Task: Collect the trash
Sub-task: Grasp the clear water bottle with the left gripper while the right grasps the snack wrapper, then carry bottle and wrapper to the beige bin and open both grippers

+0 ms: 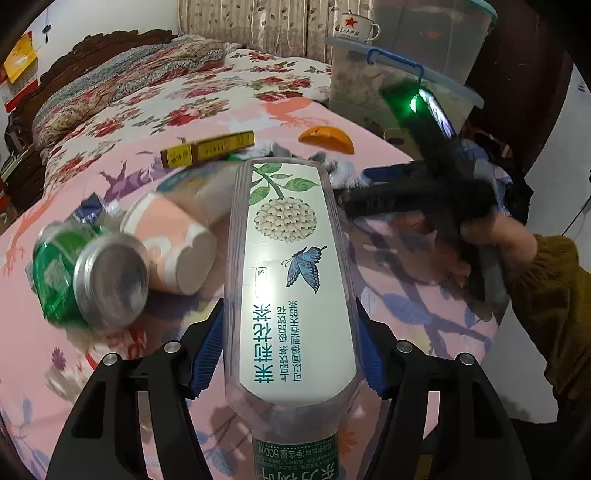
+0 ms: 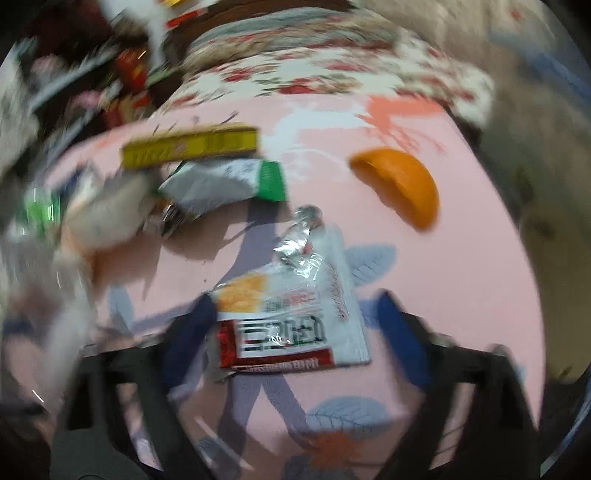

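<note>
My left gripper [image 1: 290,354] is shut on a clear plastic bottle [image 1: 288,266] with a white flower-and-butterfly label, held above the pink bedsheet. A green can [image 1: 88,273], a pink paper cup [image 1: 177,243], a yellow box [image 1: 208,149] and an orange peel [image 1: 327,140] lie on the sheet. My right gripper [image 2: 295,332] is open, its blue fingers either side of a white snack wrapper [image 2: 291,314] with a red band. The view is blurred. A green-and-white wrapper [image 2: 229,182], the yellow box [image 2: 192,146] and the orange peel [image 2: 399,184] lie beyond it.
The pink sheet [image 1: 406,332] covers a bed with a floral quilt [image 1: 166,96] behind. A clear storage bin [image 1: 399,85] with a white mug [image 1: 354,26] on it stands at the back right. My right hand and its gripper [image 1: 443,199] show in the left wrist view.
</note>
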### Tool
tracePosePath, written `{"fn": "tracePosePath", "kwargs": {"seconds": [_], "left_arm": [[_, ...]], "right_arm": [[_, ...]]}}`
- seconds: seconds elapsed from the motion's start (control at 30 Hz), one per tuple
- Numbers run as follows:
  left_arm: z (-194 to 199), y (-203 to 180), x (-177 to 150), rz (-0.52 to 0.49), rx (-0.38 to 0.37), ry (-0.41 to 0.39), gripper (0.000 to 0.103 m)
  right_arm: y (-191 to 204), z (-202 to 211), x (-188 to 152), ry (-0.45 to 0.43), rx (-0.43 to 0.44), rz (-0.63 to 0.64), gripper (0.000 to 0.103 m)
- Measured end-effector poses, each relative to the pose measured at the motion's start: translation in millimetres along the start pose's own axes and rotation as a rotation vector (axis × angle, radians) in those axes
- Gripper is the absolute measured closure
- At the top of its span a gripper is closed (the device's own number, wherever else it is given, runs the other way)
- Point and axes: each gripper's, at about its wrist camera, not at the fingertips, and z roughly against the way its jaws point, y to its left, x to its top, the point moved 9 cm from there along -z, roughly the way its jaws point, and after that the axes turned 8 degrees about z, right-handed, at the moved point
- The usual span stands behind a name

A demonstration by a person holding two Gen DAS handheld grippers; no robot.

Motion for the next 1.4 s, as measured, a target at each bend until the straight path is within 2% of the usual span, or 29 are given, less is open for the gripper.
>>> {"fn": "tracePosePath", "kwargs": {"seconds": [0.03, 0.07, 0.13, 0.23, 0.3, 0.43, 0.57, 0.67, 0.73, 0.77, 0.8, 0.83, 0.87, 1.0, 1.07, 1.13, 1.2, 1.3, 1.37, 1.4], "left_arm": [[0, 0, 4, 0.001, 0.003, -0.002, 0.042], [1, 1, 9, 0.004, 0.003, -0.002, 0.042], [-3, -1, 18, 0.009, -0.005, 0.007, 0.042], [-13, -14, 34, -0.006, -0.033, 0.032, 0.042], [-25, -30, 47, -0.026, -0.059, 0.058, 0.042], [-56, -88, 90, -0.131, -0.121, 0.087, 0.042], [-94, -161, 132, -0.243, -0.214, 0.13, 0.042], [-131, -211, 155, -0.283, -0.285, 0.209, 0.042], [-155, -241, 160, -0.294, -0.331, 0.294, 0.041], [-165, -253, 161, -0.308, -0.346, 0.33, 0.037], [-176, -264, 163, -0.335, -0.34, 0.349, 0.031], [-186, -268, 169, -0.344, -0.305, 0.332, 0.025], [-191, -270, 175, -0.334, -0.296, 0.312, 0.02], [-185, -261, 195, -0.279, -0.268, 0.25, 0.021], [-159, -244, 205, -0.259, -0.296, 0.174, 0.021], [-127, -222, 220, -0.242, -0.28, 0.064, 0.021], [-96, -197, 229, -0.208, -0.271, 0.006, 0.021], [-31, -137, 230, -0.119, -0.305, -0.082, 0.021], [5, -96, 226, -0.064, -0.286, -0.146, 0.021], [29, -61, 219, -0.021, -0.262, -0.188, 0.021]], "right_arm": [[4, 3, -1, -0.005, -0.008, 0.037, 0.058], [8, 8, -5, -0.013, 0.021, 0.04, 0.066], [8, 17, -11, -0.036, 0.048, 0.018, 0.073], [-12, 32, -22, -0.085, 0.045, -0.063, 0.075], [-40, 48, -29, -0.133, 0.04, -0.158, 0.075], [-135, 81, -45, -0.204, -0.084, -0.348, 0.075], [-228, 92, -70, -0.198, -0.193, -0.545, 0.075], [-270, 90, -89, -0.167, -0.232, -0.636, 0.075], [-288, 85, -99, -0.152, -0.237, -0.68, 0.072], [-295, 83, -103, -0.157, -0.226, -0.712, 0.071], [-299, 81, -105, -0.166, -0.21, -0.74, 0.058], [-303, 80, -106, -0.178, -0.198, -0.768, 0.031], [-308, 83, -109, -0.205, -0.213, -0.793, 0.023], [-311, 95, -104, -0.261, -0.259, -0.794, 0.022], [-304, 107, -99, -0.305, -0.261, -0.782, 0.023], [-296, 113, -91, -0.326, -0.263, -0.757, 0.024], [-286, 118, -84, -0.341, -0.252, -0.745, 0.028], [-261, 125, -69, -0.372, -0.191, -0.726, 0.031], [-237, 127, -56, -0.372, -0.155, -0.682, 0.034], [-224, 127, -50, -0.372, -0.135, -0.661, 0.036]]}}
